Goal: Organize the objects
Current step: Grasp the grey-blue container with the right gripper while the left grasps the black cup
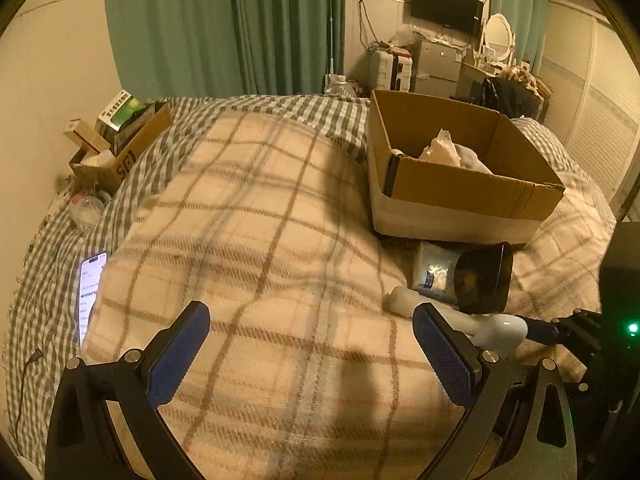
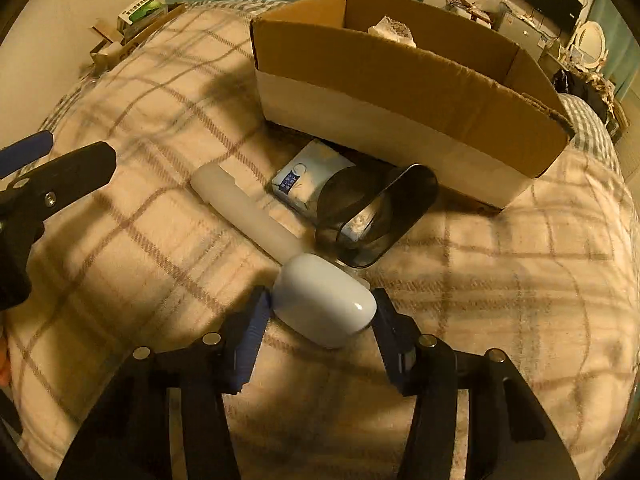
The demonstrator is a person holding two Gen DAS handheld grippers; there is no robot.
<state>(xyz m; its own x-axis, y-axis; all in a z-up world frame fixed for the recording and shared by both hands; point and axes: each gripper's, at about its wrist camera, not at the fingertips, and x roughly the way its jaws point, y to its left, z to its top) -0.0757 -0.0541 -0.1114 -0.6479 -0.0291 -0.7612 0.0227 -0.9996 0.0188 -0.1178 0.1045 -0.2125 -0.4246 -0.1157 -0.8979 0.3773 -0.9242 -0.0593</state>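
Note:
A white handheld device (image 2: 325, 305) with a long pale handle (image 2: 244, 212) lies on the plaid blanket. My right gripper (image 2: 322, 312) is shut on its rounded white head. A dark translucent cup (image 2: 376, 216) lies on its side beside a small white packet (image 2: 308, 178). The open cardboard box (image 2: 400, 76) stands just behind them with white wrapped items inside. My left gripper (image 1: 312, 344) is open and empty over the blanket, left of the device (image 1: 502, 330). The box (image 1: 460, 188) and cup (image 1: 484, 278) also show in the left wrist view.
A lit phone (image 1: 90, 292) lies at the blanket's left edge. A smaller cardboard box (image 1: 120, 148) with cartons sits by the wall at far left. Green curtains (image 1: 224, 24), a fridge (image 1: 438, 66) and a wall TV (image 1: 446, 6) are beyond the bed.

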